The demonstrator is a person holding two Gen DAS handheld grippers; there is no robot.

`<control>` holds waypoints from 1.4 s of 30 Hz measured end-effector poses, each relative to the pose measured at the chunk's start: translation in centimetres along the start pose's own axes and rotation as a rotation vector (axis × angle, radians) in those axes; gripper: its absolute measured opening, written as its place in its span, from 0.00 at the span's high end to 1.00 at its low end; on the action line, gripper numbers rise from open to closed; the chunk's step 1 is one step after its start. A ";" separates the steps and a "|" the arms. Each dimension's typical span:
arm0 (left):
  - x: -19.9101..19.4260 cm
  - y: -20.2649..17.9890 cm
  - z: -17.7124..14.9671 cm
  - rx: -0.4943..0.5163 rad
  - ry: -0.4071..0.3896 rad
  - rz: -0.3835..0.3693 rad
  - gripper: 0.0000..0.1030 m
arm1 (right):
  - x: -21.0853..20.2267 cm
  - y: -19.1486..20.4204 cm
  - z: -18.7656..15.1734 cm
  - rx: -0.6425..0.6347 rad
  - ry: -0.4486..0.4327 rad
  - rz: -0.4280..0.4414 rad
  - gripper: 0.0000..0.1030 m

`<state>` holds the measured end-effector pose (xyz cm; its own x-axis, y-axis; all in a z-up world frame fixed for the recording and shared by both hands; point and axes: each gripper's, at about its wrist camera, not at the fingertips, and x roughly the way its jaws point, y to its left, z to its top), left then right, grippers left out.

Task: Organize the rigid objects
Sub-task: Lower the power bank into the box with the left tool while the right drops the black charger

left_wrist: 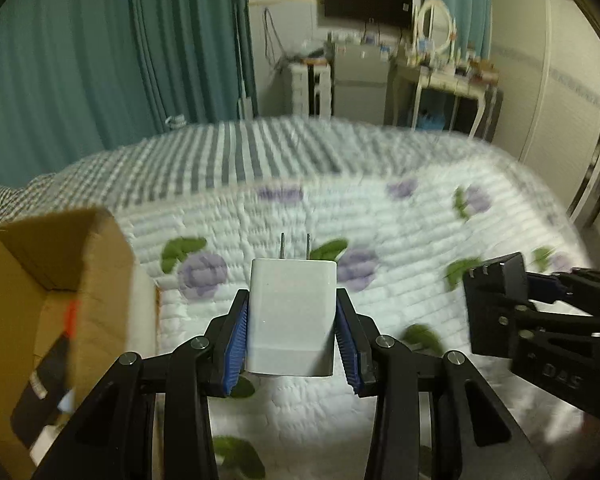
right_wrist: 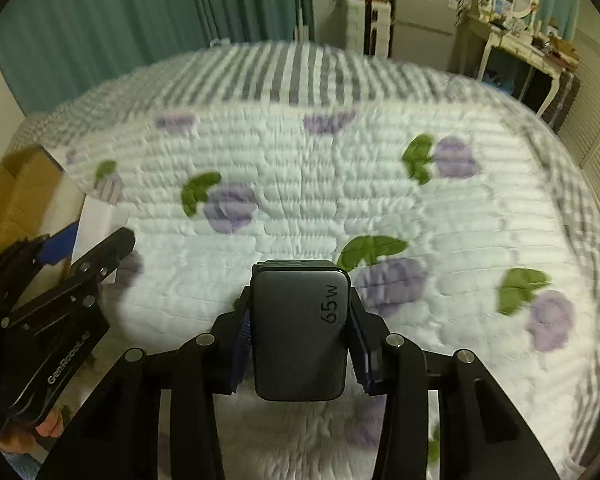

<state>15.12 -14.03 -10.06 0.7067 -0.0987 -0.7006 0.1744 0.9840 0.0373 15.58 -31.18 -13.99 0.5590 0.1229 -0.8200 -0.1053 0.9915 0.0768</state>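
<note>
i count two chargers above the quilt point(right_wrist: 300, 208): one white charger point(left_wrist: 292, 320), one dark grey charger point(right_wrist: 298, 328). two grippers, my left gripper point(left_wrist: 292, 336) and right gripper point(right_wrist: 300, 344). one cardboard box point(left_wrist: 100, 280) at the quilt's left edge.

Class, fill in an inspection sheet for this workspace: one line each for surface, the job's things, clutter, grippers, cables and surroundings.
Surface: bed with a white quilt printed with purple flowers and green leaves; a grey-striped cover lies beyond it.
Job's things: white charger with two prongs pointing away; dark grey charger marked 65 W; open cardboard box at the left, with things inside too blurred to name.
Clutter: nothing seen on the quilt.
Grippers: left gripper shut on the white charger; right gripper shut on the dark grey charger.
Cables: some hang on the far wall.
Surroundings: teal curtains, wall television, dressing table with a mirror.
</note>
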 end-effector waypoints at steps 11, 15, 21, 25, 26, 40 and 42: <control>-13.4 6.3 3.8 -0.003 -0.197 -0.034 0.60 | -12.3 4.8 0.9 0.009 -0.216 0.034 0.59; -15.9 10.3 4.3 -0.004 -0.224 -0.005 0.60 | -15.0 8.1 1.3 -0.018 -0.252 0.055 0.59; -16.7 16.3 3.4 -0.011 -0.216 0.064 0.60 | -17.1 13.9 2.5 -0.075 -0.285 0.098 0.59; -15.4 19.3 2.5 -0.021 -0.191 0.091 0.60 | -16.9 17.3 3.3 -0.113 -0.294 0.124 0.59; -14.7 20.0 2.3 -0.025 -0.180 0.095 0.60 | -16.7 18.1 3.4 -0.123 -0.291 0.131 0.59; -6.7 22.7 -1.0 -0.025 -0.032 0.095 0.60 | -9.6 24.9 4.2 -0.202 -0.204 0.170 0.59; -5.4 22.5 -1.2 -0.008 0.000 0.104 0.60 | -8.5 25.1 4.1 -0.200 -0.190 0.177 0.59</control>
<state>14.34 8.82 -6.30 0.7204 0.0040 -0.6935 0.0944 0.9901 0.1037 11.59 -7.16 -2.74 0.6593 0.3175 -0.6816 -0.3635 0.9281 0.0807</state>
